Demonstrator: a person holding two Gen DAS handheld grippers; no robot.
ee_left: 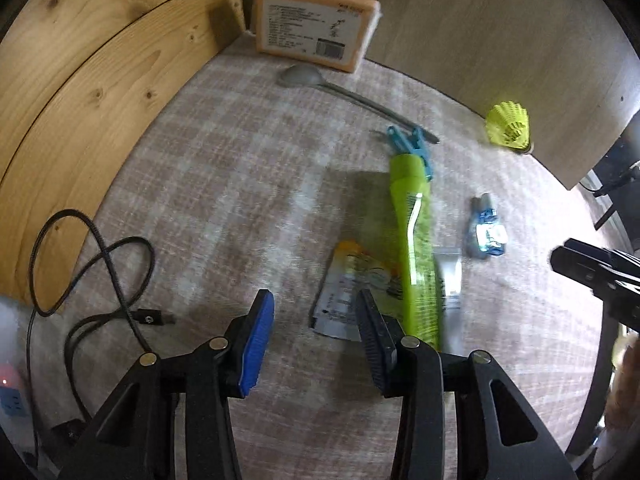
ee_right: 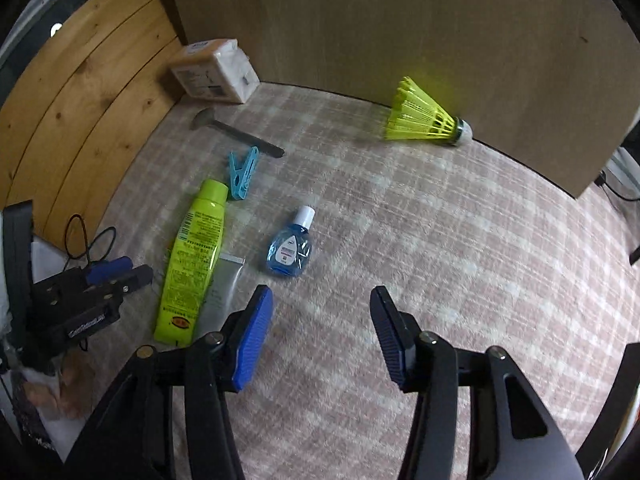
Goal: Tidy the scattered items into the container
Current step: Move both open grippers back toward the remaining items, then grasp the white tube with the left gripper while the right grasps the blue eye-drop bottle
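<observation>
Both grippers hang nose-down over the checked pink-and-white cloth surface [ee_right: 440, 240], nothing held. Left gripper [ee_left: 316, 344]: fingers [ee_left: 256, 344] part open, only bare cloth between them. Right gripper [ee_right: 320, 340]: fingers [ee_right: 252, 340] spread wider, also empty.

No container in either view, so the drop-off spot can't be judged from here.

Scattered items, all loose on the cloth:
- lime-green plastic squeeze bottle [ee_right: 192, 260], lying flat, overlapping a grey flat tube [ee_right: 224, 284] and, in the left view, an orange-and-white foil sachet [ee_left: 352, 292]
- small blue clear liquid bottle with white cap [ee_right: 290, 248], just beside the green bottle
- light-blue plastic clothes peg [ee_right: 242, 176] at the green bottle's cap end, over the handle tip of a grey spoon [ee_left: 340, 92]
- neon-yellow plastic shuttlecock [ee_right: 424, 116] against the back board, well apart from the rest
- orange-wrapped tissue pack [ee_left: 316, 28] in the corner

Risks:
- Stacked trio: gripping the green bottle likely drags the tube or sachet; the sachet is flat and fingers may skate over it.
- The left gripper's right finger is near the sachet edge; a drop here could pin it rather than grasp it.
- Black cable [ee_left: 100, 280] loops close on the left; it could snag.
- Both grippers work close around the same cluster: collision risk.
- The small round blue bottle may roll.
- Soft cloth could bunch under the fingertips.
</observation>
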